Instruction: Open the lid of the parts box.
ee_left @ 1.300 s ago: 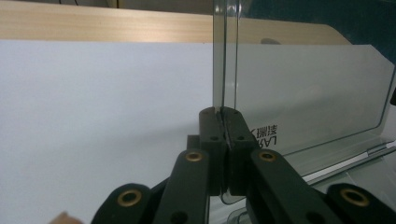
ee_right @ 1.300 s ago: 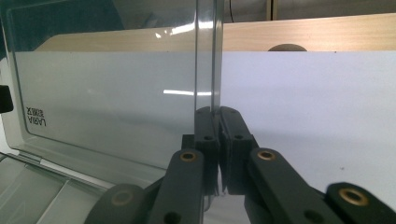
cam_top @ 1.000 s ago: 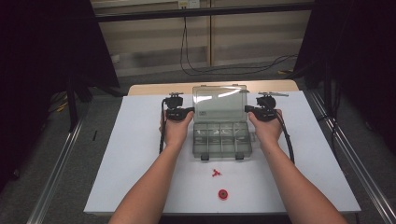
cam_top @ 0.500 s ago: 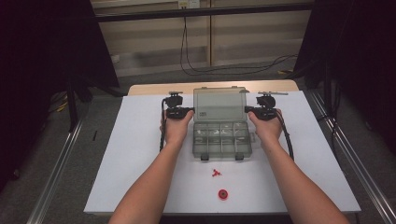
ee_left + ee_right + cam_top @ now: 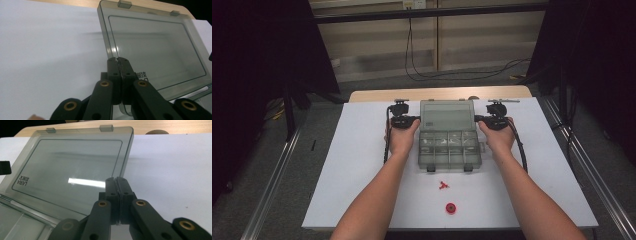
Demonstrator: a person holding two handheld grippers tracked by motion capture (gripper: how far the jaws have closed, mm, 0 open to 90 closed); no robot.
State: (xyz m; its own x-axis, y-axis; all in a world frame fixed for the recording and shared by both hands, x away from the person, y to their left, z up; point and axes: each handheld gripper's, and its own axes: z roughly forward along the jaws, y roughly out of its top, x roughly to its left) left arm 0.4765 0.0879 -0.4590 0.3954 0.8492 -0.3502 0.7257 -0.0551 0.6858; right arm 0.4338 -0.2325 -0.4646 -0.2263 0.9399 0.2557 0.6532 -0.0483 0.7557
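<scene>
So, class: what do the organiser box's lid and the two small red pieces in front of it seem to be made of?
The lid looks like smoky, see-through plastic with a glossy finish: light glints off it and the white table shows through. The red pieces look like moulded plastic, judging by their even, bright colour, though they are too small to be sure.

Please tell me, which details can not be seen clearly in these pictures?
- High view: contents of the organizer box compartments, too small and dim.
- High view: shape of the small red parts, too small.
- Left gripper view: the lid rim between the left gripper jaws, covered by them.
</scene>
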